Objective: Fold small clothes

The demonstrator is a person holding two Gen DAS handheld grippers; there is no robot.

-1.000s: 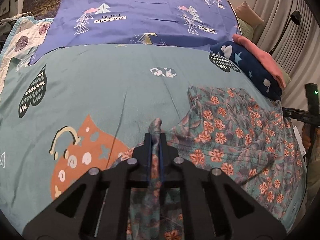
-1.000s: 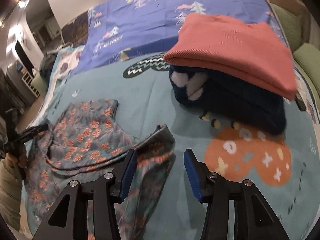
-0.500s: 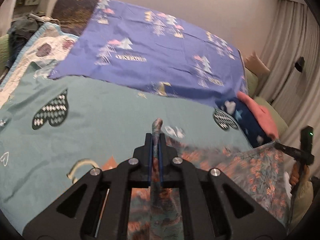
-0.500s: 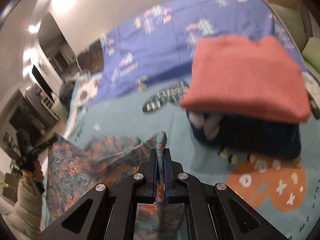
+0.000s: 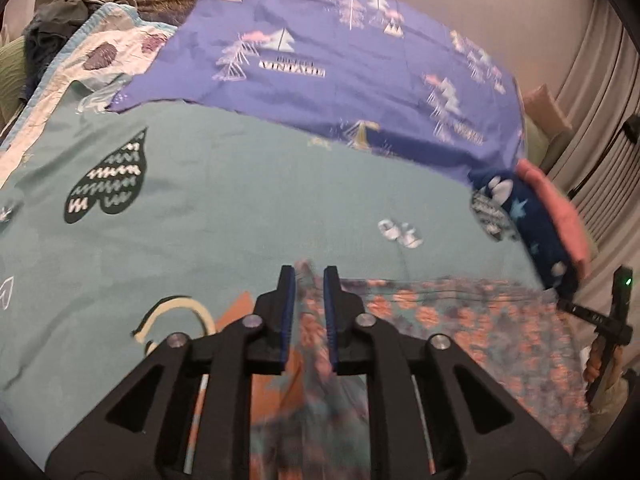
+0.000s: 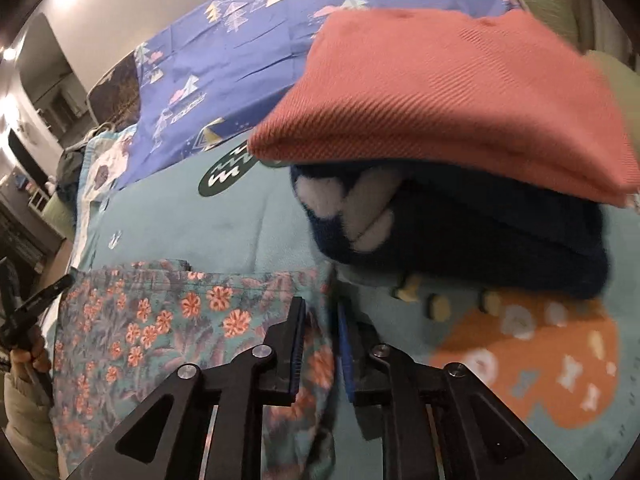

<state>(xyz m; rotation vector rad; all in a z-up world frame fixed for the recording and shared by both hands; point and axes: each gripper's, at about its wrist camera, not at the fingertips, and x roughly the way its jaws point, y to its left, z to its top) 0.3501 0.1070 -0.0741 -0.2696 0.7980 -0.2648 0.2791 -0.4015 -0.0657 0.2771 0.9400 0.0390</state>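
A small floral garment (image 5: pixel 460 320), teal with orange flowers, lies spread on the teal bedspread (image 5: pixel 224 200). My left gripper (image 5: pixel 309 276) is over its left corner with the jaws a little apart and a corner of cloth loose between them. My right gripper (image 6: pixel 320 312) is over the garment's (image 6: pixel 168 320) right corner, jaws also slightly apart with cloth between them. The garment's top edge lies straight between the two grippers.
A stack of folded clothes stands at the right: a salmon knit (image 6: pixel 440 88) on a navy fleece (image 6: pixel 460 232). A purple printed sheet (image 5: pixel 340 68) covers the far half of the bed. Curtains (image 5: pixel 592 128) hang at the right.
Both grippers carried the garment's corners forward and down to the bed, then parted their jaws. The cloth now lies flatter, folded toward the clothes stack.
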